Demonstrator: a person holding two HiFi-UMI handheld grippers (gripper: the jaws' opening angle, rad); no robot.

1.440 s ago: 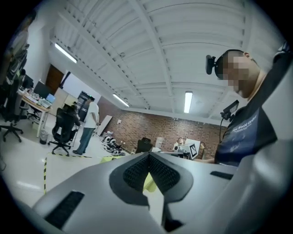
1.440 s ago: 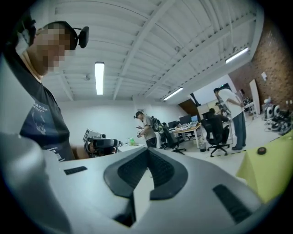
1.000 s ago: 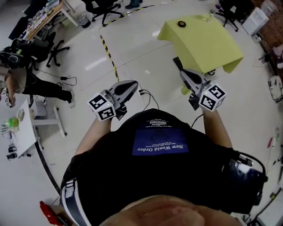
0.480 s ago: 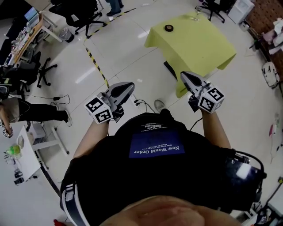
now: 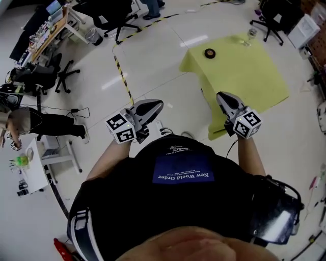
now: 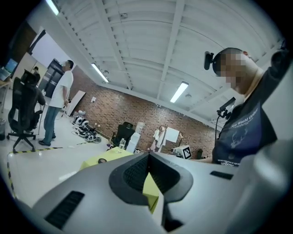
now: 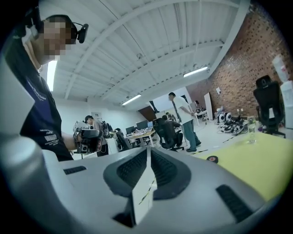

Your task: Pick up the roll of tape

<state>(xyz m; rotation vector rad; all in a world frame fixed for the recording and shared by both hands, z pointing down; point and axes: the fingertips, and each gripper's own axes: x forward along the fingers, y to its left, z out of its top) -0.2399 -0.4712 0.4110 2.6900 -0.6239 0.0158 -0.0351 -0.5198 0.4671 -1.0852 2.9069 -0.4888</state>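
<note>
Beneath me lay a pale, glossy floor (image 5: 153, 56). Ahead on my right stood a table (image 5: 254, 76) draped in yellow-green cloth, with a clear glass (image 5: 249, 34) near its far edge. To my left, a black-and-yellow striped line (image 5: 125, 76) ran across the floor, and black office chairs (image 5: 107, 10) stood beyond it. At far left, a person (image 5: 56, 124) in dark trousers was beside a white desk (image 5: 30, 158). Another person (image 6: 59, 96) in a white shirt stood before a brick wall (image 6: 137, 109).
</note>
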